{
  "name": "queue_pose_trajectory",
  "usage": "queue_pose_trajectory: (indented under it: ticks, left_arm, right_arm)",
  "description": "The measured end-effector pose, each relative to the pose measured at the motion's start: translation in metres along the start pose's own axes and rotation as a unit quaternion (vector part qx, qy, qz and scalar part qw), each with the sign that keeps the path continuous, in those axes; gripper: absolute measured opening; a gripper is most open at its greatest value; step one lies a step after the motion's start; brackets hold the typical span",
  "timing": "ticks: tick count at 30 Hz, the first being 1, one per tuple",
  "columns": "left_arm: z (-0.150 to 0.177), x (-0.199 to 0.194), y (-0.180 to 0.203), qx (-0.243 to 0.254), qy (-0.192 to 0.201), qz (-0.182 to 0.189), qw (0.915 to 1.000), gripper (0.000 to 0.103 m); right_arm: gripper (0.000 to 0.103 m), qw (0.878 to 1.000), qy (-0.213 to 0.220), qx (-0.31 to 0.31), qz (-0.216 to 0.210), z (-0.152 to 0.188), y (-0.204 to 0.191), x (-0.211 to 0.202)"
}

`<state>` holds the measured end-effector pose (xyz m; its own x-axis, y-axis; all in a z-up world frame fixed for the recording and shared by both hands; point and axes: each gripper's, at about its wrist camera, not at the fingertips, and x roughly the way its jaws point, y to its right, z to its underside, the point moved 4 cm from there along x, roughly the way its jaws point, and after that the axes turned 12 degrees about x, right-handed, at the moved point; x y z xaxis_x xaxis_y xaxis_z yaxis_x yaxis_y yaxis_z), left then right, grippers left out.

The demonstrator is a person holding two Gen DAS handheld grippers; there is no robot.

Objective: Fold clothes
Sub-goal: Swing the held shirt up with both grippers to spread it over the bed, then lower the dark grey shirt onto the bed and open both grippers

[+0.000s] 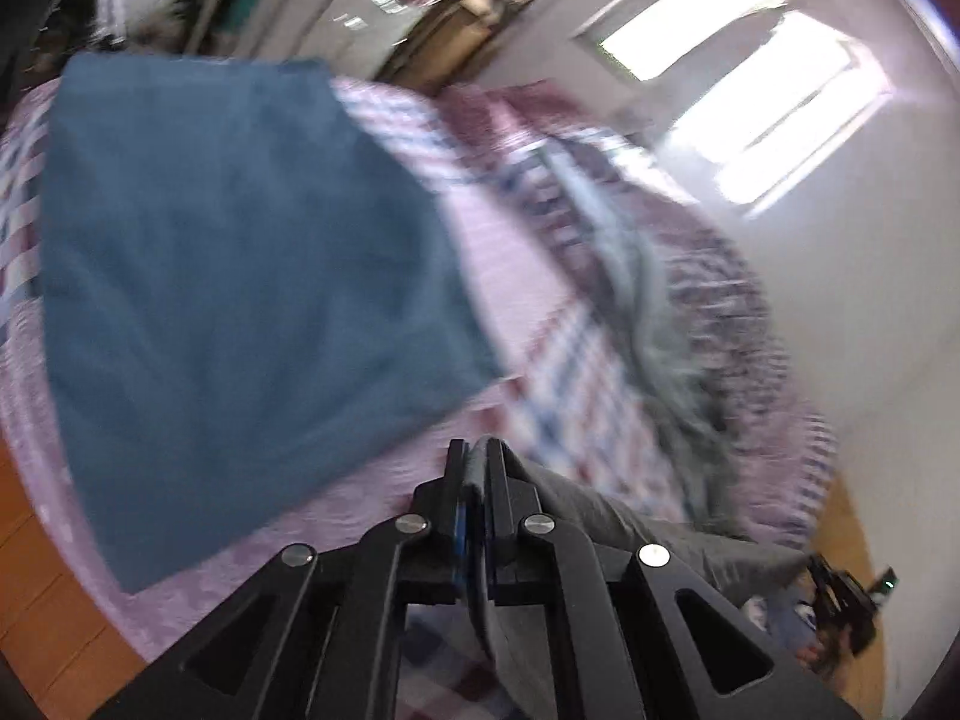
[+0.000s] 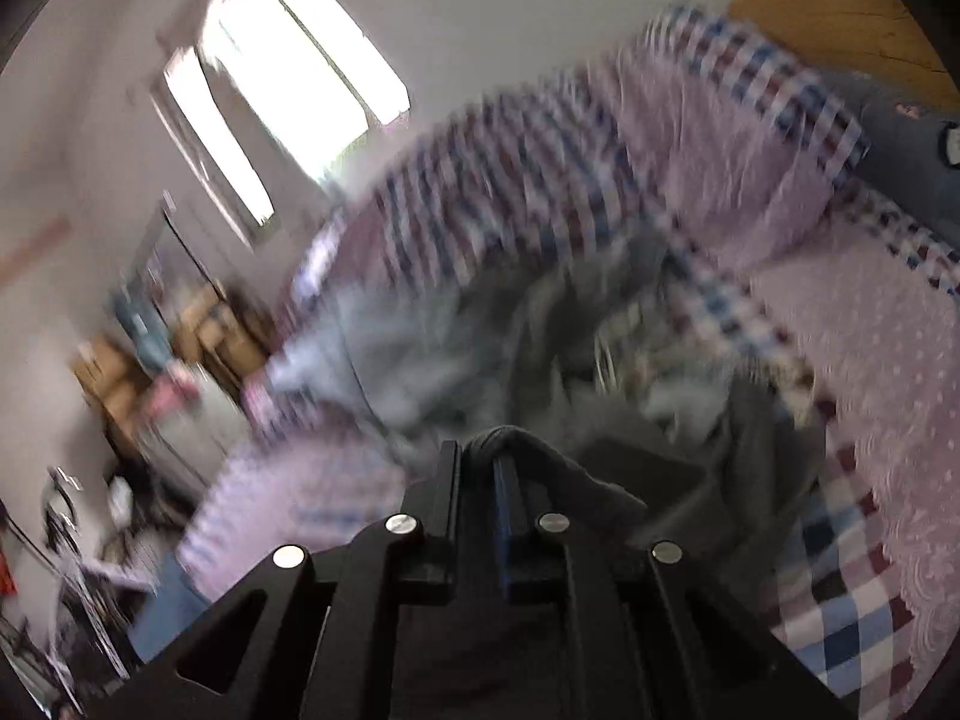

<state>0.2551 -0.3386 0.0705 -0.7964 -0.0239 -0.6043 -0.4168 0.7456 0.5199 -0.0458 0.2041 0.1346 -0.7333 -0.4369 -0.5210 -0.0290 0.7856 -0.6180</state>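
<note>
Grey fabric is pinched tight in both claws. The left gripper (image 1: 474, 450) has its jaws squeezed together on a fold of the grey garment (image 1: 600, 516), and the cloth trails off to the right from the fingertips, stretched out over the bed (image 1: 528, 276) toward its right edge. The right gripper (image 2: 480, 450) is clamped on a bunched-up bit of the same grey garment (image 2: 576, 480), which spills over the right finger and drops down onto the bed (image 2: 870, 360).

Both views are tilted and pretty smeared, so the grippers look angled over the mattress instead of level with it. Past the left claw there's a blue folded cloth (image 1: 240, 276) lying flat on the pink bedspread near the far left corner. A checked quilt (image 2: 540, 180) is heaped along the bed's far edge by the window (image 2: 288, 78), with a blurry pile of pale clothes (image 2: 420, 330) in front of it.
</note>
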Motion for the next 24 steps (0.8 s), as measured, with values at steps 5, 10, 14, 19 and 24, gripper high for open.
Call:
queue_pose_trajectory:
  ticks: [5, 10, 14, 19, 24]
  left_arm:
    - [0.007, 0.012, 0.006, 0.009, -0.013, -0.031, 0.9994, 0.025]
    - [0.012, 0.001, 0.022, 0.043, 0.001, -0.050, 0.9978, 0.073]
    - [0.015, -0.014, 0.050, 0.099, 0.033, -0.049, 0.9934, 0.073]
    - [0.047, -0.014, 0.136, 0.258, 0.038, -0.010, 0.9653, 0.074]
    - [0.115, 0.021, 0.236, 0.386, -0.019, 0.036, 0.9217, 0.074]
  right_arm:
    - [0.053, 0.996, -0.067, -0.033, 0.056, 0.018, 0.018, 0.023]
    - [0.072, 0.987, -0.099, -0.074, 0.098, 0.019, 0.036, 0.015]
    - [0.073, 0.990, -0.090, -0.044, 0.099, 0.010, 0.056, 0.001]
    - [0.073, 0.993, -0.067, 0.028, 0.089, -0.011, 0.090, -0.020]
    - [0.073, 0.993, -0.047, 0.069, 0.084, -0.022, 0.115, -0.036]
